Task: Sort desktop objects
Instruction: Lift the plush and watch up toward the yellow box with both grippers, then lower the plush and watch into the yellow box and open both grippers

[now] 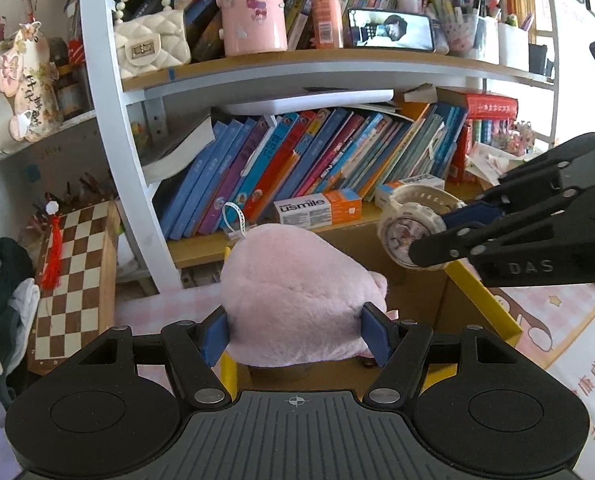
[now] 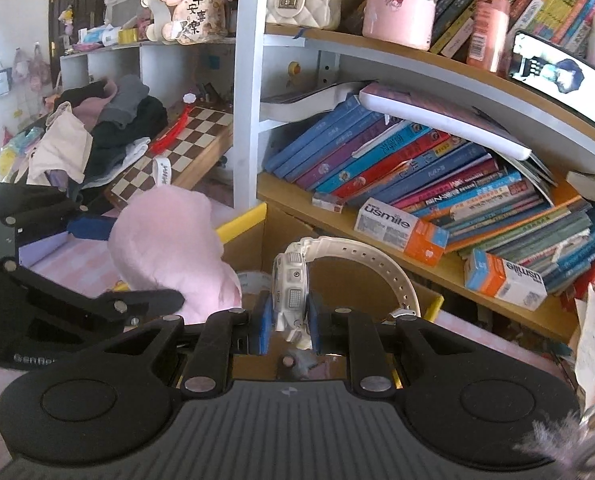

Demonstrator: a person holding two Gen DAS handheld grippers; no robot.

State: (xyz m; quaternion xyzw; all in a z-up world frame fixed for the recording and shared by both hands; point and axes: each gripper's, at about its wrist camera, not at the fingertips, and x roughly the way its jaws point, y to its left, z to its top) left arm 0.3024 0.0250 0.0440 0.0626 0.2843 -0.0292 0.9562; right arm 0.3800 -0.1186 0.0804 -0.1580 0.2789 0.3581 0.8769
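Over the cardboard box (image 1: 449, 300), gripped plush (image 1: 297, 296) and watch (image 2: 291, 292).

Right gripper (image 2: 289, 326) fingers (image 2: 263, 326) pinch a white watch (image 2: 293, 288) above a cardboard box (image 2: 249, 240).

Pink plush toy (image 1: 297, 292) and white watch (image 2: 293, 292) held above cardboard box (image 1: 437, 292).

1 plush toy (image 1: 297, 292), 1 watch (image 1: 407, 226), 2 usmile boxes (image 2: 401, 232).
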